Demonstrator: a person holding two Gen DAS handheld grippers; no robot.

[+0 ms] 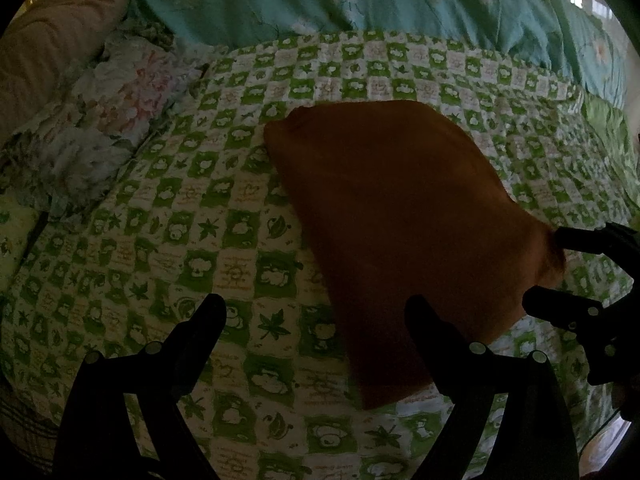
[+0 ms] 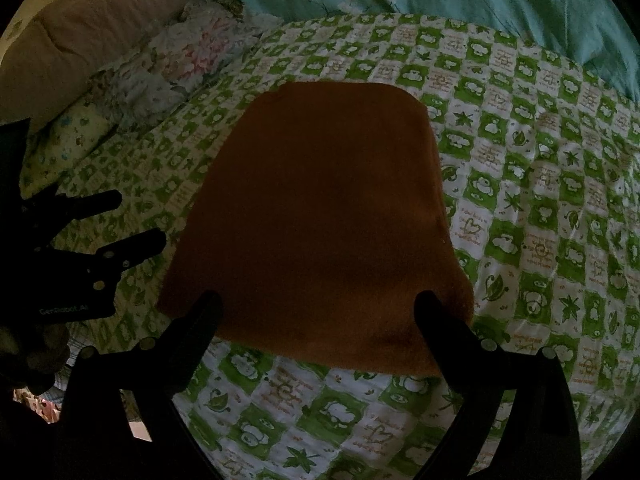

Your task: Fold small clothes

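- Left wrist view: the left gripper (image 1: 316,312) filled the bottom of the frame, its two dark fingers spread wide and holding nothing. The left finger stood over bare quilt; the right finger's tip overlapped the near edge of the garment, and whether it touched could not be told.
- The brown garment (image 1: 400,216) lay flat on the green-and-white checked quilt (image 1: 192,216), right of centre, stretching from mid-frame down to the lower middle. It was dim, and no seam or sleeve could be made out.
- At the right edge the right gripper (image 1: 548,264) reached in, jaws apart with the garment's right corner between them; its body was cut off by the frame.
- A crumpled floral cloth (image 1: 120,112) sat upper left, a teal floral cover (image 1: 360,0) across the top.
- Right wrist view: the right gripper (image 2: 316,312) stood wide at the bottom, both fingertips overlapping the near edge of the garment (image 2: 320,216), which filled the centre on the quilt (image 2: 540,200).
- The left gripper (image 2: 138,220) showed at the left edge, open, beside the garment's left edge; its lower part sank into shadow.
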